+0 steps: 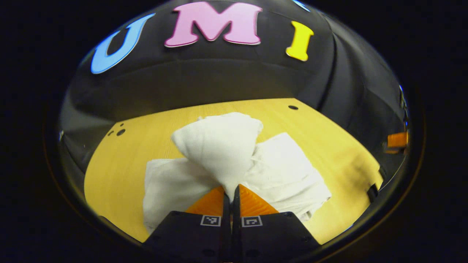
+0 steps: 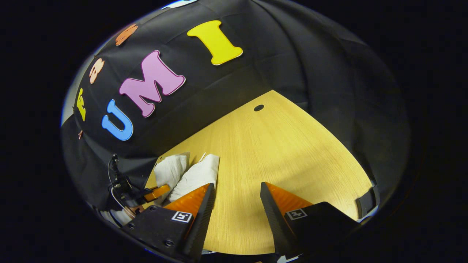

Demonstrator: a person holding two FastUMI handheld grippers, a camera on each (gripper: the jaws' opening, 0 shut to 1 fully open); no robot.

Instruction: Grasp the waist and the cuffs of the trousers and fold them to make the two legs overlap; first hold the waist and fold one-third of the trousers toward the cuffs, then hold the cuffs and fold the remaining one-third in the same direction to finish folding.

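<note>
Left gripper view: left claw (image 1: pixel 231 197) pressed nearly together, pinching a fold of the white trousers (image 1: pixel 219 146) between both fingers. Cloth lifted from the pinch into a raised, rounded flap leaning up and away. Rest of the trousers bunched flat on the yellow desk (image 1: pixel 113 171), one part spreading left of the claw, another right. Small dark holes in the desk top at far left and far right. At the right edge, a bit of the other claw, too small to judge.

Right gripper view: right claw (image 2: pixel 234 193) spread wide, nothing between the fingers, bare desk (image 2: pixel 278 146) showing in the gap. Trousers (image 2: pixel 193 175) lying well off to the left near the desk's edge, just beyond the left finger's tip. Left claw (image 2: pixel 157 193) beside the cloth there, held by a hand, its grip hard to tell from here.
</note>
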